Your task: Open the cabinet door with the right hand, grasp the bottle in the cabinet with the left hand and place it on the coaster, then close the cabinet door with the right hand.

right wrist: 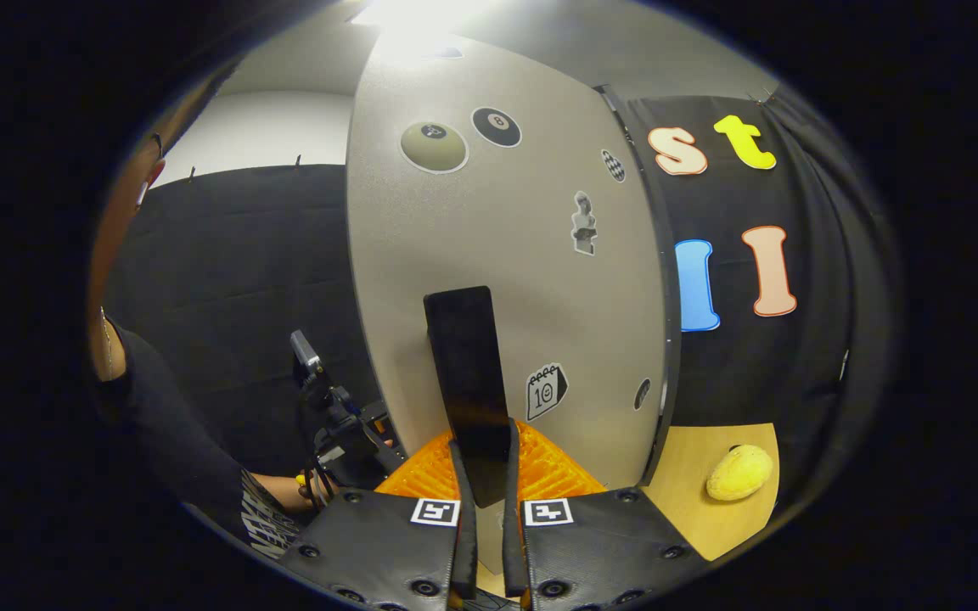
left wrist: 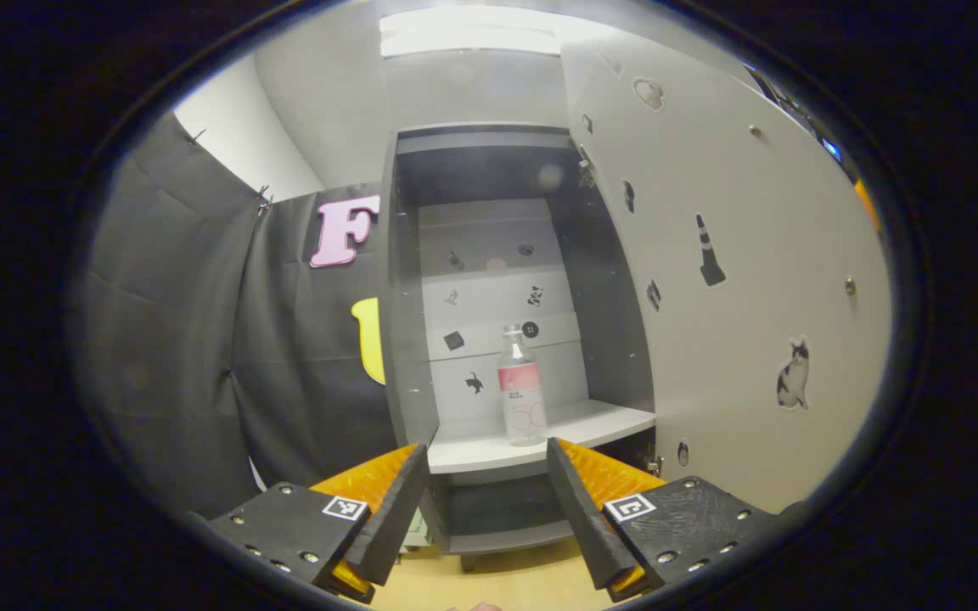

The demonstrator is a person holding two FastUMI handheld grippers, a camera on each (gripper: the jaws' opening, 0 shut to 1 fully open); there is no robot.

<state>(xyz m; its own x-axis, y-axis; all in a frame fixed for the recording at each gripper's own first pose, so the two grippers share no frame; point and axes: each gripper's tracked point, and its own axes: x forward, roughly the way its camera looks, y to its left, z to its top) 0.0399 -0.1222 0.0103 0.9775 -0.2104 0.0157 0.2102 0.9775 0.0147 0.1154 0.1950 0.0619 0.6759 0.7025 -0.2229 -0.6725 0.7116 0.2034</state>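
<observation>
Left gripper view: my spread left gripper (left wrist: 486,501) faces the upright bottle (left wrist: 521,389) straight ahead on the shelf (left wrist: 604,420); my right gripper (right wrist: 486,509) pinches the door handle (right wrist: 469,382).

From the left gripper view we face the open cabinet (left wrist: 489,339) head-on, a little way off. From the right gripper view we sit close against the door's (right wrist: 506,280) outer face; both views share this door.

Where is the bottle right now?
In the left gripper view, the bottle stands upright on the white shelf inside the open cabinet, straight ahead of the open left tool.
</observation>
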